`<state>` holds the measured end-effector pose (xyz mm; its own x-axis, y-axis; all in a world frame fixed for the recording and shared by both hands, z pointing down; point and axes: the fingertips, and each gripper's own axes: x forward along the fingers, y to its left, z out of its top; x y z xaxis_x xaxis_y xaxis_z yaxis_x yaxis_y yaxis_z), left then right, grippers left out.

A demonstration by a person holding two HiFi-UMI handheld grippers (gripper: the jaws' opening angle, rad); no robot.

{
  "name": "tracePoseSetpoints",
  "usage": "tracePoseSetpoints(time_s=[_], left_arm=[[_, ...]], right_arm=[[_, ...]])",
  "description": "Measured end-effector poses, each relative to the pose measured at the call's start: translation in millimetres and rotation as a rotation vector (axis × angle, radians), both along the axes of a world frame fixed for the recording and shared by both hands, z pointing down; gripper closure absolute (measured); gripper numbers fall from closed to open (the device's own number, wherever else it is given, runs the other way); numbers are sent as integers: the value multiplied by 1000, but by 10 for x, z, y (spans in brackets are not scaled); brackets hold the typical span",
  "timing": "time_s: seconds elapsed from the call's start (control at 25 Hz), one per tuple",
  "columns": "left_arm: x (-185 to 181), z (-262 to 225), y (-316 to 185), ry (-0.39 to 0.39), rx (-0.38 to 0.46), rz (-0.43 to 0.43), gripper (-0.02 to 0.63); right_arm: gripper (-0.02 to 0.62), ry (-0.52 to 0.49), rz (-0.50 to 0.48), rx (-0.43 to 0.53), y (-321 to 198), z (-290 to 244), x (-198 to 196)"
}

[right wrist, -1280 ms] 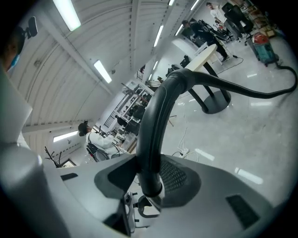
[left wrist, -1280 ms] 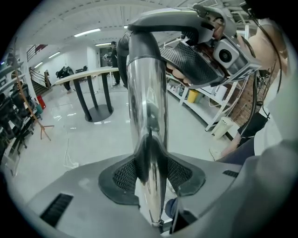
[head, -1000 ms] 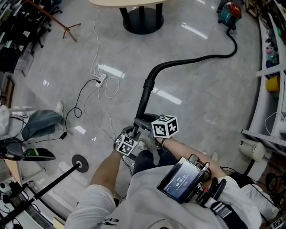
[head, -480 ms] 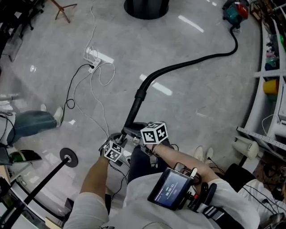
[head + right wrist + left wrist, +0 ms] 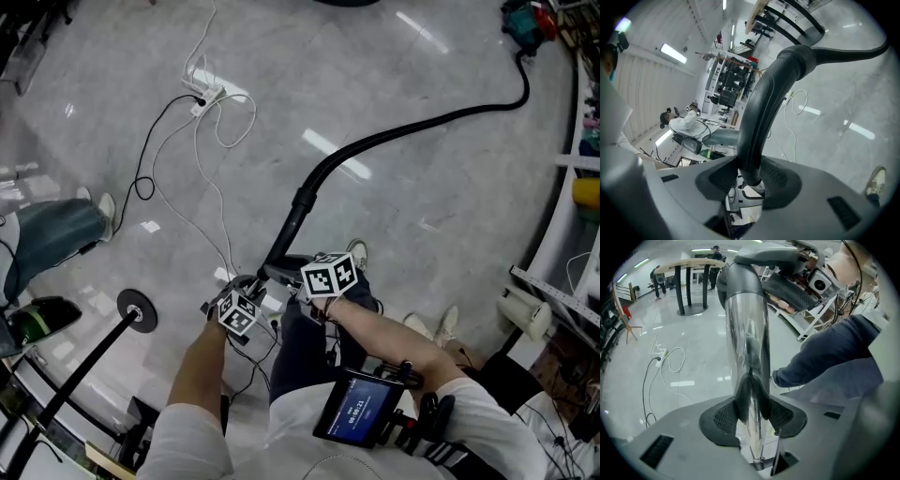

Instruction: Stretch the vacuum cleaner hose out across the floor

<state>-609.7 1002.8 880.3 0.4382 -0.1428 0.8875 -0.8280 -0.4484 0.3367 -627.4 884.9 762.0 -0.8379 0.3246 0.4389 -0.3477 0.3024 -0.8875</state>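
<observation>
Hose [image 5: 422,122] lies on the floor [image 5: 450,225] in one long curve. It runs from the vacuum [image 5: 527,21] in the top right corner to the rigid black handle [image 5: 298,216] that rises in front of us.

Right gripper [image 5: 284,272]: fingers closed on the lower end of the handle.

Left gripper [image 5: 251,289]: fingers clamped on the shiny metal tube [image 5: 747,343], just beside the right gripper and close to our knees.

Room to move: we see bare floor ahead and to the right of the hose. The left side is cluttered with loose cables [image 5: 202,187] and a power strip [image 5: 208,94]. A stand's round base [image 5: 137,312] sits lower left, and a bystander's leg [image 5: 47,234] is at the left edge. Shelving [image 5: 567,141] lines the right edge.
</observation>
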Motion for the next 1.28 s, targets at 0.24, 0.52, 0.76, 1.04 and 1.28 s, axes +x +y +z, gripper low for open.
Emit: tracePoseSetpoints(time_s=[0.24, 0.52, 0.76, 1.04, 1.28], left_arm=[[17, 519, 337, 18, -58, 25, 445], [70, 1155, 624, -4, -108, 34, 445], [91, 1730, 785, -24, -134, 41, 445], [182, 2214, 886, -23, -157, 15, 445], [184, 2566, 876, -18, -174, -17, 445]], right_arm=[[448, 35, -13, -74, 269, 613, 22], [448, 33, -53, -140, 513, 1300, 116], [448, 28, -91, -160, 652, 1841, 126], [448, 50, -55, -208, 676, 2475, 261], [448, 60, -4, -221, 613, 2941, 286]])
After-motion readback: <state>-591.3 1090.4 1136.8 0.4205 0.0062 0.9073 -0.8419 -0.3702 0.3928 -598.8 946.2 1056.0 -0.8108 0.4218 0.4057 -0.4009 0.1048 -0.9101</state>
